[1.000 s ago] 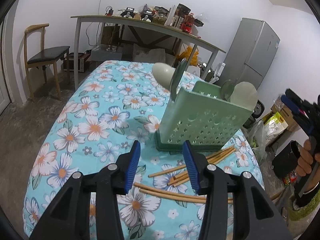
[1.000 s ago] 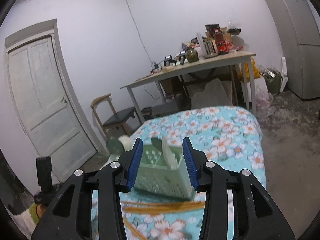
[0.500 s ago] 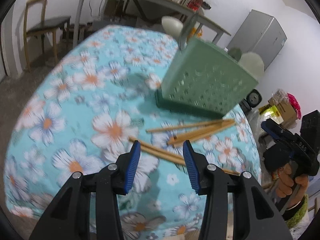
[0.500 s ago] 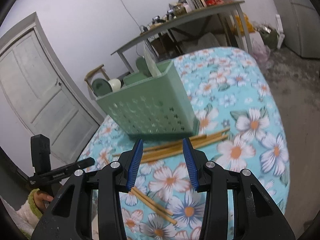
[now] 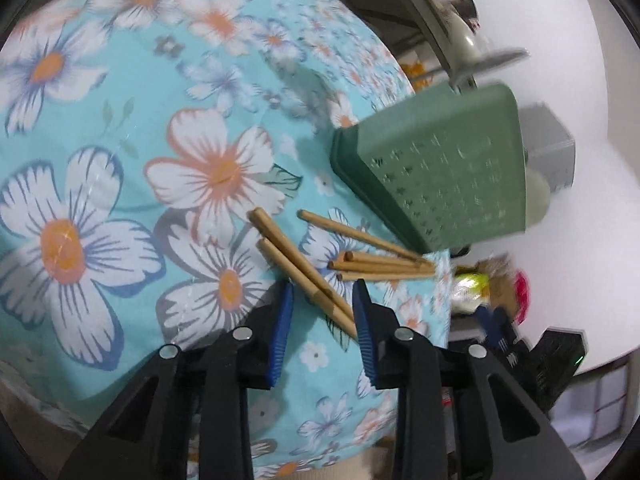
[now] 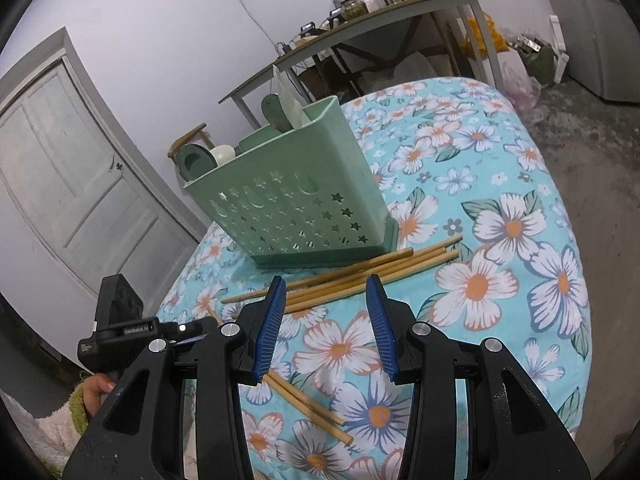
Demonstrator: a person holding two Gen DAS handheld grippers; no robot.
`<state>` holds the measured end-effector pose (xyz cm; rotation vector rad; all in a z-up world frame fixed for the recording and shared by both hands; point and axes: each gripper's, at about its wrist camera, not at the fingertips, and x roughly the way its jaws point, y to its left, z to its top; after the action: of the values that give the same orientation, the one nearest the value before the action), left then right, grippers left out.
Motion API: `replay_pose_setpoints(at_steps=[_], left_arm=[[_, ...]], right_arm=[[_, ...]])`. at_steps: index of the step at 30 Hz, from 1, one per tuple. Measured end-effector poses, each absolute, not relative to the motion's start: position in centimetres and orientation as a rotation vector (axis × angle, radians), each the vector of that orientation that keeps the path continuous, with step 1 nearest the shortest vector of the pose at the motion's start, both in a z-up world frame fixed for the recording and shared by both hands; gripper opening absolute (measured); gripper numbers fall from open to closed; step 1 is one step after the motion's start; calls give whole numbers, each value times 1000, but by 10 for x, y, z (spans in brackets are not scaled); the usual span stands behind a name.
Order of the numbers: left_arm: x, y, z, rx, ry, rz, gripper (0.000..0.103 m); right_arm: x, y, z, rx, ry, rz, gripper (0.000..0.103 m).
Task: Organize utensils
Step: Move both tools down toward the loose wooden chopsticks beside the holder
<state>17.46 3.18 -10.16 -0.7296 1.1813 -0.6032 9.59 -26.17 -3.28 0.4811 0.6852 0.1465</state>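
A green perforated utensil holder (image 5: 448, 168) (image 6: 296, 200) stands on the floral tablecloth with spoons (image 6: 276, 114) inside. Several wooden chopsticks (image 5: 380, 264) (image 6: 360, 272) lie in front of its base. A separate pair of chopsticks (image 5: 296, 264) (image 6: 308, 404) lies closer to the table edge. My left gripper (image 5: 322, 304) is open and straddles the pair just above the cloth. My right gripper (image 6: 326, 300) is open and empty, above the bundle of chopsticks. The left gripper also shows in the right wrist view (image 6: 132, 332).
The floral-cloth table (image 6: 500, 184) drops off at its edges. A long cluttered desk (image 6: 360, 28), a white door (image 6: 68, 184), a chair (image 6: 188, 136) and a fridge (image 6: 600, 28) stand around the room.
My left gripper tilted down and dropped to the table until its jaws straddle the chopstick pair. My right gripper moved closer over the chopstick bundle.
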Motion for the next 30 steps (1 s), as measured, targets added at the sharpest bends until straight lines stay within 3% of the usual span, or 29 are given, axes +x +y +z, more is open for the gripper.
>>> replay_pose_setpoints(at_steps=[5,30], left_arm=[[177,38,-110,-803,1186,-582,13],[172,101,-98,-840,1152,-426,11]], right_arm=[[98,-259,-34,482,692,154,41],[98,-250,-34,457,713,186,42]])
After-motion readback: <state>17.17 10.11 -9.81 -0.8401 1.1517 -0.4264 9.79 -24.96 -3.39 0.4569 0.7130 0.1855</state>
